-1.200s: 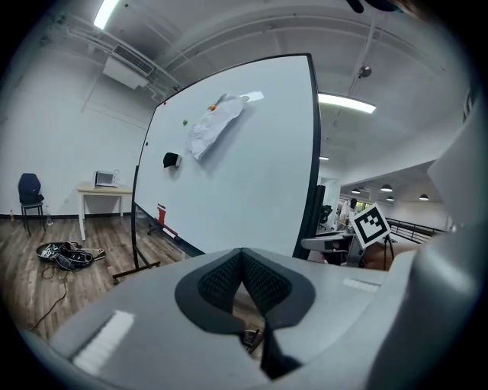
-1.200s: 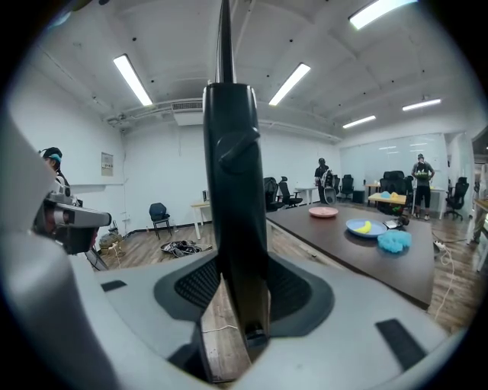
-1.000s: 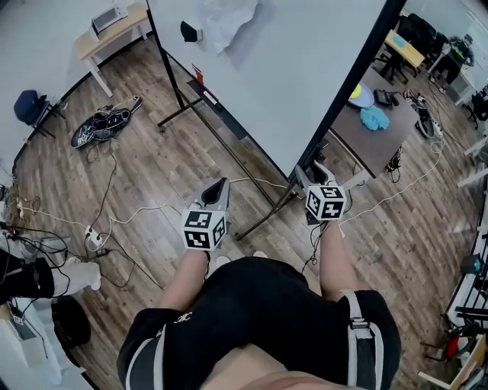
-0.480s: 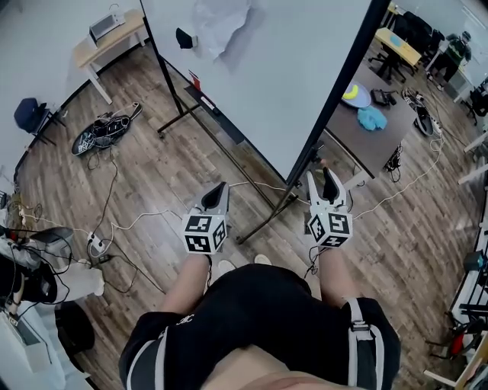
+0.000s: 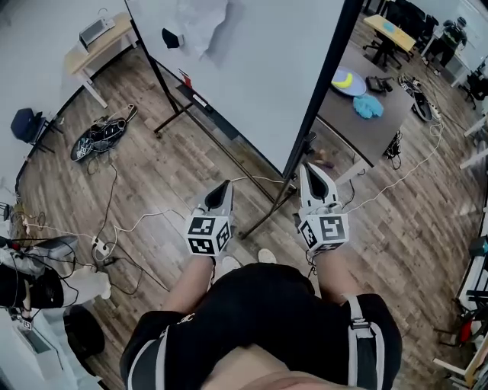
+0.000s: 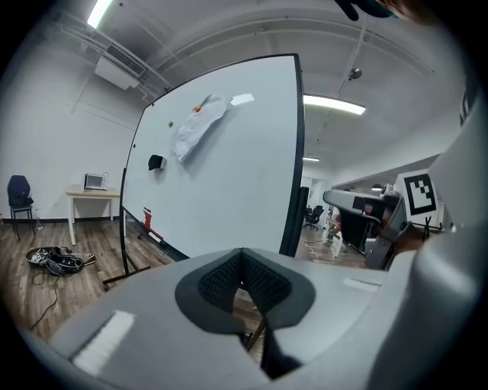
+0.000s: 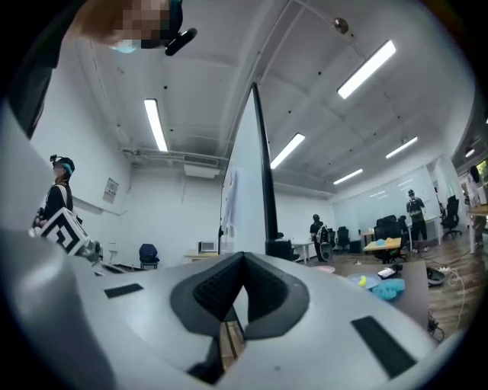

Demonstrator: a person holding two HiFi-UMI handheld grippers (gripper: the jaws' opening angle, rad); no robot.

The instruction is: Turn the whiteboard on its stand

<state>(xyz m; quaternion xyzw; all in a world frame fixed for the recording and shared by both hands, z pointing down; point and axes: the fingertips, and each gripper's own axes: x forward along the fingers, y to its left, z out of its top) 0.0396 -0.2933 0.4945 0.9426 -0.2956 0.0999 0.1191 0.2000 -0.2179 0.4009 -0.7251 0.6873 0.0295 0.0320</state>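
Whiteboard [image 5: 252, 68] stands upright on black stand [image 5: 263, 215], on far side of both claws. Left claw [image 5: 223, 184] points at board's front, apart from it. Its jaws are together, nothing between. Right claw [image 5: 309, 167] is near board's black right edge [image 5: 324, 84], not touching. Its jaws are closing tight, tips meet, nothing between. Crumpled paper [image 5: 202, 23] and small black block [image 5: 171, 38] stick to board. Left cube [image 5: 207, 234] has black-and-white square marks. Wall sign [image 7: 111, 189] too small to read.
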